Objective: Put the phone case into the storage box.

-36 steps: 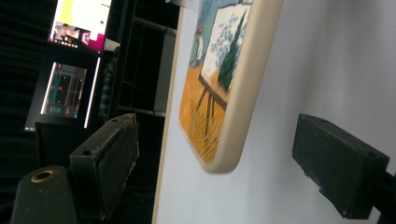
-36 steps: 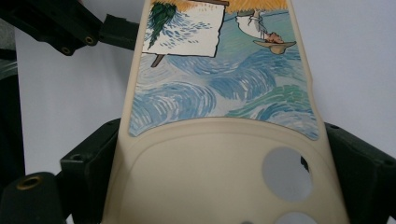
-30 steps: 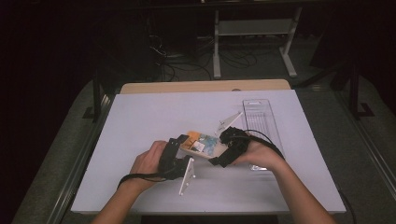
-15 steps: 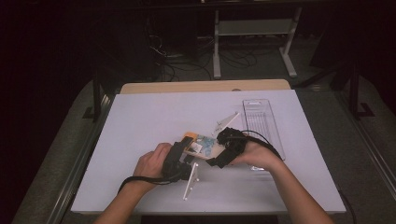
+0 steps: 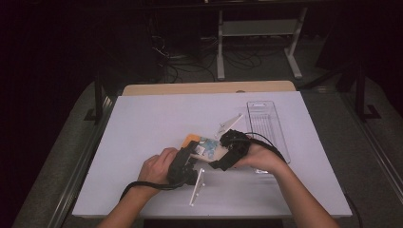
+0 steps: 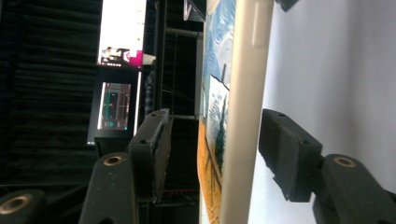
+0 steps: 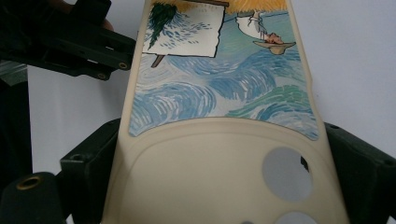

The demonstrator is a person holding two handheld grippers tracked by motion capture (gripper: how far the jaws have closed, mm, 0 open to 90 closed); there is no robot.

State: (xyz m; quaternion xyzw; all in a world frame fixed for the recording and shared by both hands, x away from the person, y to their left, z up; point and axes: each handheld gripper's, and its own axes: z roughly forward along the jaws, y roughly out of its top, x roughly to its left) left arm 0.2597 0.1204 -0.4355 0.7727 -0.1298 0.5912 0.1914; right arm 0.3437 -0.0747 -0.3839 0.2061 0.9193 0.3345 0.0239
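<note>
A cream phone case (image 5: 204, 146) printed with blue waves and an orange sky is held just above the white table (image 5: 152, 118) near its middle. My right gripper (image 5: 217, 156) is shut on the camera-hole end; in the right gripper view both jaws press the sides of the case (image 7: 219, 93), with the gripper (image 7: 219, 154) centred on it. My left gripper (image 5: 191, 153) stands open around the other end. In the left gripper view the case (image 6: 239, 116) runs edge-on between the spread jaws of this gripper (image 6: 212, 128), with a gap on the printed side. The left gripper (image 7: 79, 42) also appears in the right gripper view.
A clear plastic tray (image 5: 264, 121) lies at the right of the table. One white flat bracket piece (image 5: 228, 124) rests beyond the case, another (image 5: 197, 186) near the front edge. Dark floor, cables and a rack lie past the table; lit screens (image 6: 121, 32) glow in the background.
My left hand and gripper have slid slightly toward the near edge and right along the case. The right gripper has stayed put, still holding the case.
</note>
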